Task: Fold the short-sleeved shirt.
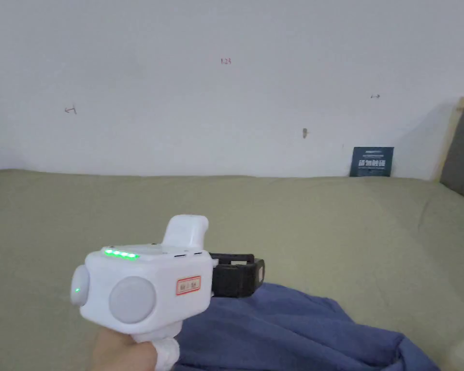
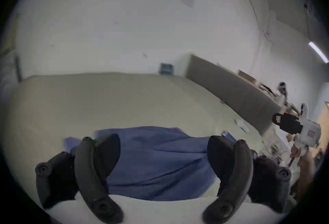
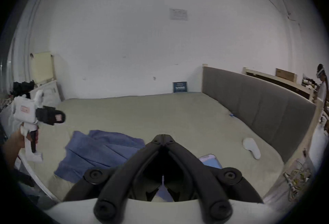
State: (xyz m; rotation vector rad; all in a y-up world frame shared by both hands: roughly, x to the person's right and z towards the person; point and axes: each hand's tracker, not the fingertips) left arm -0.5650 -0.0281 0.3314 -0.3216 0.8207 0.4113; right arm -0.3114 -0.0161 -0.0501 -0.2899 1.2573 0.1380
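Folding has not begun, as far as you can judge: the crumpled blue short-sleeved fabric shirt [image 1: 294, 333] lies in a loose heap on the olive-green bed sheet [image 1: 323, 217], with no crisp fold lines, so spreading it flat and every fold are left to do. In the head view your white-bodied left gripper with black jaws [image 1: 255, 275] hangs in the air above the near-left part of the shirt, apart from it; from behind you cannot tell how wide its jaws stand there.

From the left gripper view, your left gripper [image 2: 163, 140] has its jaws spread wide, holding nothing. The shirt [image 2: 160, 162] lies below and between the jaws, stretching beyond both tips, with no cloth touching either. Off past the right-hand jaw, well apart, your white right gripper [image 2: 277, 119] is held up in the air.

From the right gripper view, your right gripper [image 3: 163, 136] has its jaws closed tip to tip, with nothing pinched between them. The shirt [image 3: 99, 153] lies to the left of the jaws and lower, partly hidden behind them, not touching. The left gripper [image 3: 59, 116] floats farther left, above the shirt's far-left edge. A grey padded headboard [image 3: 258, 108] runs along the right of the jaws.
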